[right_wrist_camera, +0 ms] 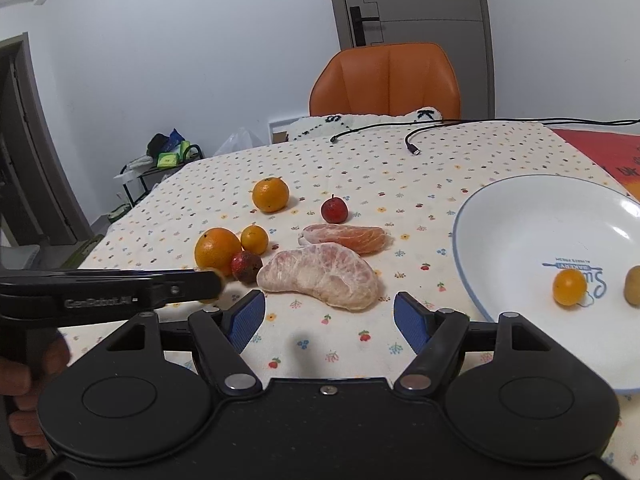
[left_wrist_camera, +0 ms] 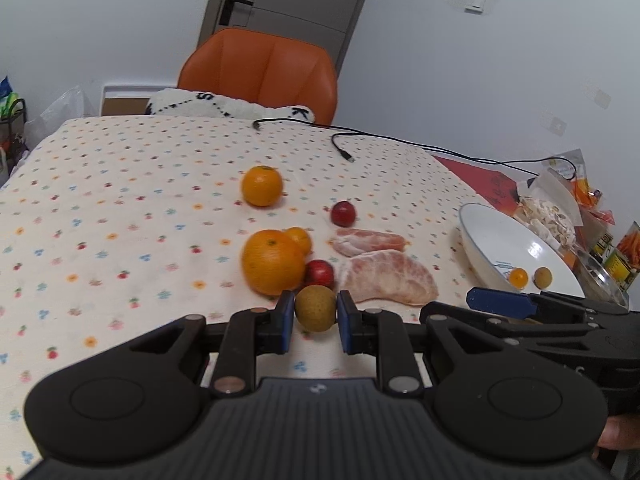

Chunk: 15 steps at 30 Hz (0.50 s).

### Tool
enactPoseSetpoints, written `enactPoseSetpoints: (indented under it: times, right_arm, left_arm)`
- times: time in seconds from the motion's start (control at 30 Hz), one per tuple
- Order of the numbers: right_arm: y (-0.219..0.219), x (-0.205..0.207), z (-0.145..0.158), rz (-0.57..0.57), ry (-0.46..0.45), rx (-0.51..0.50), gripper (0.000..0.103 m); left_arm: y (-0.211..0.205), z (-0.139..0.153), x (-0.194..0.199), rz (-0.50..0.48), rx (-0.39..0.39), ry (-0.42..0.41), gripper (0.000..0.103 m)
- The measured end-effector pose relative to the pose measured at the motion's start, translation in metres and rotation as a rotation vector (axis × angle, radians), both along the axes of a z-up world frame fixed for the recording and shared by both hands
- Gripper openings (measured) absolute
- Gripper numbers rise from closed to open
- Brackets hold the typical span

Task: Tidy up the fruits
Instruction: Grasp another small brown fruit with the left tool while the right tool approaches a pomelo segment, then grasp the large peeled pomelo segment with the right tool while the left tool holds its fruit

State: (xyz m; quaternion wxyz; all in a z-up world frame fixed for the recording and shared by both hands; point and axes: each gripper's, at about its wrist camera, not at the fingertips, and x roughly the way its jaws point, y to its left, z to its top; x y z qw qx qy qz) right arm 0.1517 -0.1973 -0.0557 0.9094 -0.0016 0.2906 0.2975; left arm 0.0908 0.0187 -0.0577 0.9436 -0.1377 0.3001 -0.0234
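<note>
My left gripper (left_wrist_camera: 315, 320) is shut on a small round brown-green fruit (left_wrist_camera: 315, 307), close to the flowered tablecloth (left_wrist_camera: 120, 208). Just beyond it lie a large orange (left_wrist_camera: 273, 262), a small orange (left_wrist_camera: 299, 239), a red fruit (left_wrist_camera: 319, 274) and two peeled pomelo segments (left_wrist_camera: 390, 278) (left_wrist_camera: 368, 241). Farther back sit another orange (left_wrist_camera: 262, 185) and a second red fruit (left_wrist_camera: 343, 213). The white bowl (right_wrist_camera: 540, 220) at the right holds a tiny orange fruit (right_wrist_camera: 569, 287) and a brown one (right_wrist_camera: 633, 285). My right gripper (right_wrist_camera: 329, 322) stands open and empty, just short of the big pomelo segment (right_wrist_camera: 320, 276).
An orange chair (left_wrist_camera: 260, 72) with a white cushion stands at the table's far side. Black cables (left_wrist_camera: 344, 148) trail across the back of the cloth. Snack packets and a glass dish (left_wrist_camera: 600, 276) crowd the right edge behind the bowl, on a red mat (right_wrist_camera: 592, 152).
</note>
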Motion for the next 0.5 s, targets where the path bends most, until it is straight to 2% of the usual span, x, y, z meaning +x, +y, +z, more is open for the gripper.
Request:
enactPoseSetpoints:
  times: [0.5]
  right_arm:
    - [0.016, 0.016, 0.005, 0.009, -0.051, -0.052, 0.080]
  left_arm:
    - [0.023, -0.002, -0.007, 0.041, -0.025, 0.002, 0.021]
